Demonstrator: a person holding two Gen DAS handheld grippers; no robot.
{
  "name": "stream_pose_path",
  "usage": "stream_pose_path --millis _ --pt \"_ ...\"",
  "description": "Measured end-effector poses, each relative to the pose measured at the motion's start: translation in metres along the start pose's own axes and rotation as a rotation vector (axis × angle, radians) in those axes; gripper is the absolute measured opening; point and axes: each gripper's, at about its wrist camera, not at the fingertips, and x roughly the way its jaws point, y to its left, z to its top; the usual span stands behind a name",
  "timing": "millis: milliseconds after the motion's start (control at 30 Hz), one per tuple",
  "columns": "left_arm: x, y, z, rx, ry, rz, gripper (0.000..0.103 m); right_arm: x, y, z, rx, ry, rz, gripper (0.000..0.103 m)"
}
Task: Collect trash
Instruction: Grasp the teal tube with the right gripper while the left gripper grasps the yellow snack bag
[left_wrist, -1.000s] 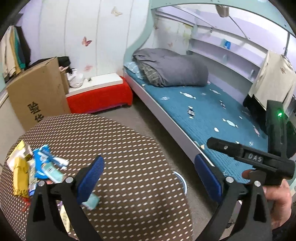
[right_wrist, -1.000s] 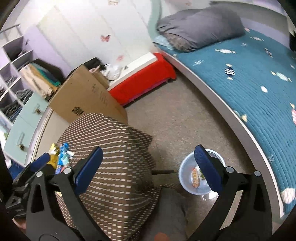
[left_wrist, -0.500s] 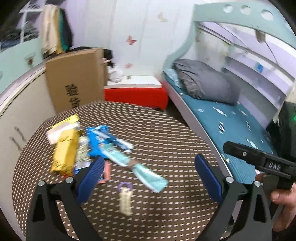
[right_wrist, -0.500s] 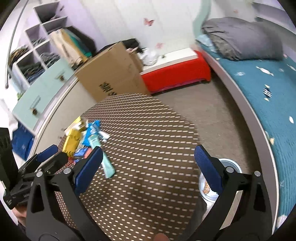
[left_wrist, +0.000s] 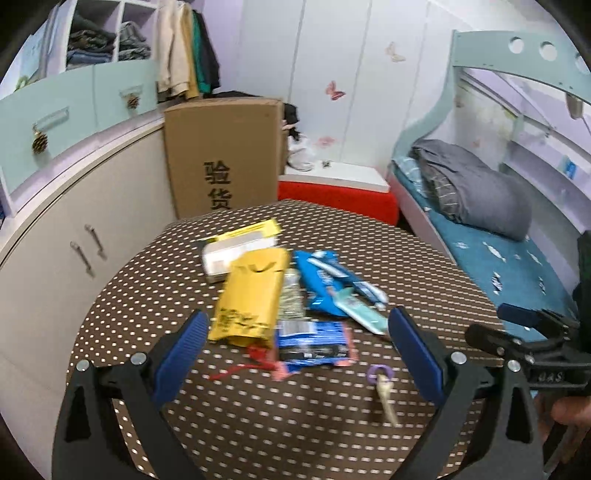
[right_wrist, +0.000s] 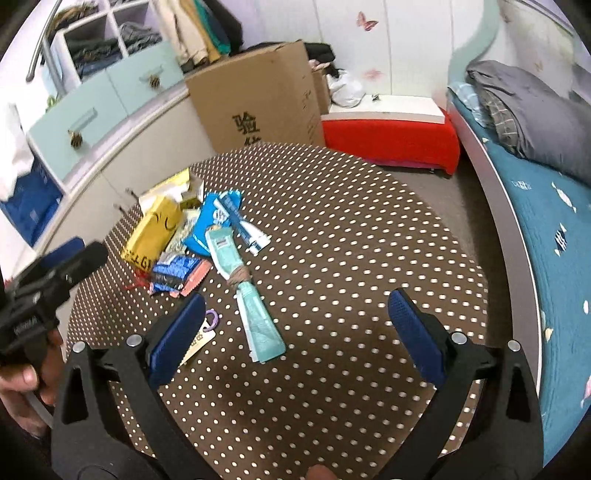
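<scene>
Nearest in the right wrist view, the right gripper (right_wrist: 295, 332) hangs over the dotted round table (right_wrist: 369, 258) with its blue pads spread wide and nothing between them. Just beyond it lies a teal tube (right_wrist: 242, 284), its long axis running from the flat crimped end close to the gripper away toward the far left, so it sits slightly left of centre between the jaws and more along the view than across it. To close across the tube's width, I judge the right gripper needs only a short drop forward and left. A purple-ringed key tag (right_wrist: 207, 328) rests beside the left pad. The left gripper (left_wrist: 295, 350) is equally wide open and empty, facing the wrapper heap: a dark blue packet (left_wrist: 314, 341) just ahead, a yellow pouch (left_wrist: 251, 295) behind it to the left, a blue wrapper (left_wrist: 321, 277) farther right. The right gripper looks the nearer one to the tube. Farther off stand a cardboard box (left_wrist: 221, 155) and a red bench (left_wrist: 332, 194).
</scene>
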Motion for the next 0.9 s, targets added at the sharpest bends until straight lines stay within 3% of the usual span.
stream_pose_path --millis 367,500,667,700,733,767,833,900 --pt "0.058 0.033 0.004 -0.006 0.085 0.03 0.094 0.032 0.01 0.002 -0.058 0.041 -0.023 0.096" --pt "0.077 0.038 0.0 -0.01 0.156 -0.007 0.049 0.048 0.022 0.006 -0.109 0.051 -0.017 0.095" --pt "0.071 0.041 -0.009 -0.002 0.151 -0.027 0.04 0.074 0.042 0.011 -0.204 0.083 -0.018 0.077" --pt "0.067 0.042 -0.011 -0.005 0.147 -0.027 0.039 0.077 0.044 0.012 -0.213 0.088 -0.017 0.07" --pt "0.064 0.043 -0.013 -0.009 0.144 -0.027 0.039 0.082 0.049 0.011 -0.234 0.097 -0.016 0.056" --pt "0.059 0.045 -0.016 -0.015 0.14 -0.029 0.039 0.083 0.053 0.009 -0.261 0.084 -0.033 0.053" --pt "0.049 0.05 -0.023 -0.026 0.135 -0.031 0.038 0.082 0.06 0.005 -0.288 0.082 -0.036 0.028" --pt "0.04 0.052 -0.028 -0.032 0.13 -0.03 0.038 0.077 0.059 0.001 -0.269 0.091 -0.012 0.022"
